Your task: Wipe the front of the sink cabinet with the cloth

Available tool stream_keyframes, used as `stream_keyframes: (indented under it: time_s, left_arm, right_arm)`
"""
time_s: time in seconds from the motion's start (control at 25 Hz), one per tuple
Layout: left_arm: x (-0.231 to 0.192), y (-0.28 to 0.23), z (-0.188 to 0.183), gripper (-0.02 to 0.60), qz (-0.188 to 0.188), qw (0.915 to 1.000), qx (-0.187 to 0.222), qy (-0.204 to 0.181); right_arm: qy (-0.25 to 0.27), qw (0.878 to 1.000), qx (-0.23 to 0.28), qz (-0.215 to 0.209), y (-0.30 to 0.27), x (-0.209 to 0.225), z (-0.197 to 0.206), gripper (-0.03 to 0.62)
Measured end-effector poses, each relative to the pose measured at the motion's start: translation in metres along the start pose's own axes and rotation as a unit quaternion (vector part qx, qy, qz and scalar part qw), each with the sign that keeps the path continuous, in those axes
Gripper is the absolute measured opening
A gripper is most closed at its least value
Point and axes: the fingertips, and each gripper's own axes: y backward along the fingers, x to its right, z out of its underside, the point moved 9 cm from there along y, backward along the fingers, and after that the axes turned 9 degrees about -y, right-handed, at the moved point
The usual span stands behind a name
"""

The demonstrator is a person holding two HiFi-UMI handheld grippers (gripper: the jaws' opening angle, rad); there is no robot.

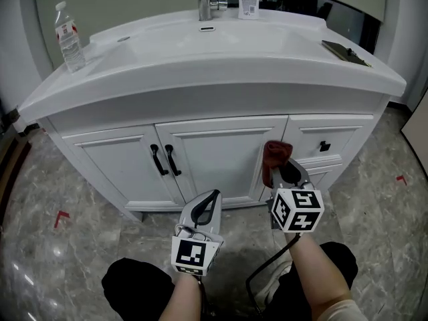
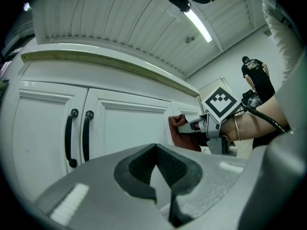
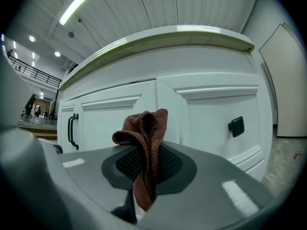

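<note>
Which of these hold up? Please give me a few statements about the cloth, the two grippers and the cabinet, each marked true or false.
1. The right gripper is shut on the reddish-brown woven cloth. True.
2. The left gripper holds a second cloth. False: its jaws are together with nothing between them.
3. The clear plastic water bottle lies on its side. False: it stands upright on the white countertop, near its left end.
4. The white sink cabinet has two black bar handles on its doors. True.
</note>
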Motion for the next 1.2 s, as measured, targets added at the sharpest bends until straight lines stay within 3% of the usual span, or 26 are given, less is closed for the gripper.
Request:
stream_keyframes:
  time_s: [0.12, 0.36, 0.6, 0.76, 0.96, 1.2]
  left_arm:
    - [-0.001, -0.004, 0.002, 0.000, -0.002, 0.9999, -0.007, 0.008]
    - [-0.024, 0.004, -0.005, 0.000, -0.025, 0.9996, -0.002, 0.011]
    - [-0.047, 0.033, 0.025, 0.000, -0.048, 0.9984, -0.029, 0.000]
    - [-0.066, 0.051, 0.045, 0.000, -0.065, 0.9966, -0.035, 0.036]
    - [-0.079, 0.063, 0.056, 0.000, -0.070, 0.9960, -0.043, 0.037]
    - [-0.085, 0.068, 0.072, 0.000, -0.061, 0.9958, -0.061, 0.029]
  right_arm:
    - [0.013, 1.000, -0.001, 0.003, 0.005, 0.006, -0.001, 0.080]
    - [0.045, 0.998, -0.004, -0.049, -0.004, -0.027, 0.014, 0.080]
    - [-0.003, 0.993, -0.031, -0.116, -0.029, -0.094, 0.067, 0.080]
    - [-0.022, 0.987, -0.057, -0.147, -0.043, -0.138, 0.106, 0.080]
    - [-0.035, 0.984, -0.073, -0.159, -0.056, -0.167, 0.130, 0.080]
    - [-0.045, 0.985, -0.070, -0.149, -0.066, -0.168, 0.133, 0.080]
